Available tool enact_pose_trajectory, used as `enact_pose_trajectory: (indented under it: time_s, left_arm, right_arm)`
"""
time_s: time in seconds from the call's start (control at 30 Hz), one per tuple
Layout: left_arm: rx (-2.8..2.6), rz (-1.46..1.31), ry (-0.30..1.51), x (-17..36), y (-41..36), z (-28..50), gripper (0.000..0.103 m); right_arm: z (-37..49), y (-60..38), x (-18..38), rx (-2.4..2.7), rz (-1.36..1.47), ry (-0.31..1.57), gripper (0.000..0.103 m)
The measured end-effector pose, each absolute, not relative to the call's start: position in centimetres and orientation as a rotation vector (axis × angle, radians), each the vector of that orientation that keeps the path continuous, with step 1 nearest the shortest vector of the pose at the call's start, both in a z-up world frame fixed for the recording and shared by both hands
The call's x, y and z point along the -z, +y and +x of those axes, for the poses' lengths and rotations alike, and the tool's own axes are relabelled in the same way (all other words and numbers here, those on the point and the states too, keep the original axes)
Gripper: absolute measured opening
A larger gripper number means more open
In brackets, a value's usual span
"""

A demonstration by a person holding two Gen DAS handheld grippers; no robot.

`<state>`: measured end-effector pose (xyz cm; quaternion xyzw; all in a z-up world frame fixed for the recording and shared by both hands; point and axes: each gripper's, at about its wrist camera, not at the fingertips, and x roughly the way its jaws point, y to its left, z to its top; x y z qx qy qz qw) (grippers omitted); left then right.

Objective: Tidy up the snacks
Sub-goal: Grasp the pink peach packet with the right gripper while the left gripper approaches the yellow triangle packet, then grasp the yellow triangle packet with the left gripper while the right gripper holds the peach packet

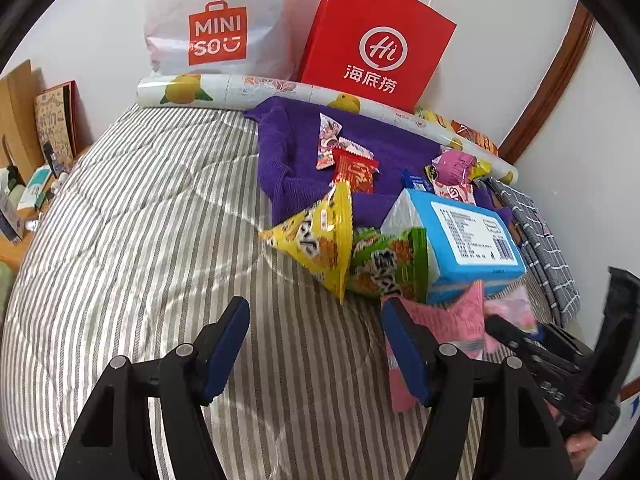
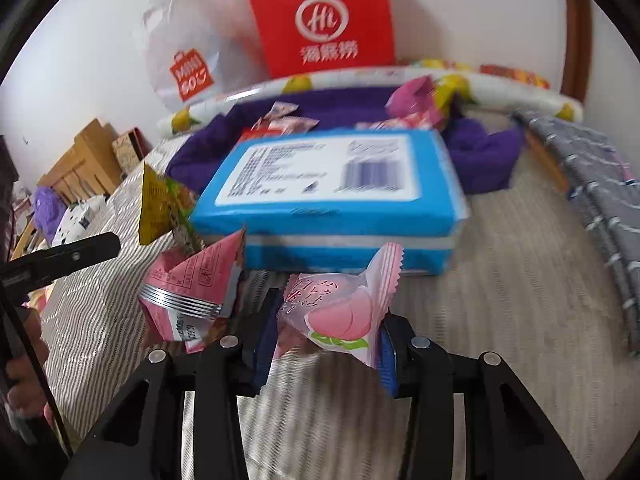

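Your right gripper point(image 2: 326, 340) is clamped on a pale pink peach-printed snack packet point(image 2: 344, 312), held just above the grey-striped quilt point(image 1: 140, 240) of the bed — directly in front of the blue rectangular tissue pack point(image 2: 332, 184). Your left gripper point(image 1: 316, 344) hangs open with nothing between its blue pads, just beside a pink triangular snack pouch point(image 1: 452, 320). Yellow point(image 1: 316, 236) and green point(image 1: 388, 264) triangular snack pouches lie by the purple towel point(image 1: 288, 148).
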<state>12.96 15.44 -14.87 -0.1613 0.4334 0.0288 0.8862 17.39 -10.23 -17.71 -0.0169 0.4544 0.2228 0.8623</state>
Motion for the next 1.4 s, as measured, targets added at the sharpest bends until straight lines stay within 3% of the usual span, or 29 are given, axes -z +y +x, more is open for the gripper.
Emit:
enact_pose_trajectory:
  time_s: [0.47,0.57,0.7,0.83,1.4]
  left_arm:
    - [-0.113,-0.308,0.932,16.4,15.7,18.7,0.067]
    - [-0.117,-0.292,0.948,17.0,15.4,19.6,0.065]
    - [-0.109,-0.315,0.942,17.4,15.8,19.9,0.054]
    - [-0.096,-0.317,0.923,17.0,15.9,19.2,0.042]
    - [-0.016,-0.298,0.894,13.5,13.0,11.0,0.042]
  right_arm:
    - [18.5,-15.6,18.9,-0.425,-0.009,0.954,0.043]
    - [18.4,-15.5,18.9,-0.437,-0.011,0.944,0.043]
    - [18.8,-15.2,19.1,-0.439,-0.011,0.957,0.043]
    - [18.8,-15.4,19.1,-0.44,-0.006,0.958,0.043]
    - [14.5,-15.6,16.3,-0.43,0.005,0.917,0.043]
